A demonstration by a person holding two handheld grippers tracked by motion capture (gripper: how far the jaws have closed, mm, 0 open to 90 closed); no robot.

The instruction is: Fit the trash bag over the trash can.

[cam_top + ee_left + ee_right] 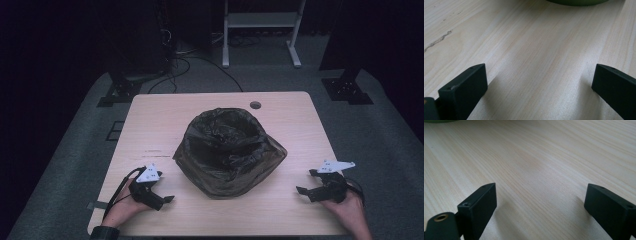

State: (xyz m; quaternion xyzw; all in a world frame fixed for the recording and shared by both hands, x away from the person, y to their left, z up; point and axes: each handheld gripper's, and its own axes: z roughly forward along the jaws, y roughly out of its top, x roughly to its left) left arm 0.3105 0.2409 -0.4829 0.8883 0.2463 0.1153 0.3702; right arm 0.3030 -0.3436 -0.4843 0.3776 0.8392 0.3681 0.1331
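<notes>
Left hand (122, 207): nearest the camera in the high view, it comes in from the bottom edge on a dark cuff and rests on the near left part of the table.
Left gripper (162, 200): held low over the wood just left of the bag, a grey three-cornered plate on top and a cable looping back by the wrist. In its own view (539, 82) the two black jaws stand wide apart with bare wood between them, gripping nothing.
Table (150, 120): pale wood with a small round hole near the far edge. The left gripper view adds a dark crack-like mark in the grain at far left, which from above is only a faint line left of the bag.
Bag (230, 150): a dark, crinkled plastic bag sits in the middle of the table, between the two grippers and apart from both, its mouth gaping upward and its sides slumped outward. Whether anything is inside cannot be told.
Green edge (579, 2): the left gripper view catches a curved olive-green rim at its top; from above that same thing reads almost black.
Right gripper (306, 184): low over the near right of the table, pointing toward the bag. Its own view (540, 200) shows the jaws spread wide over bare wood, empty.
Right hand (350, 210): at the bottom right corner, wrapped round the gripper's body.
</notes>
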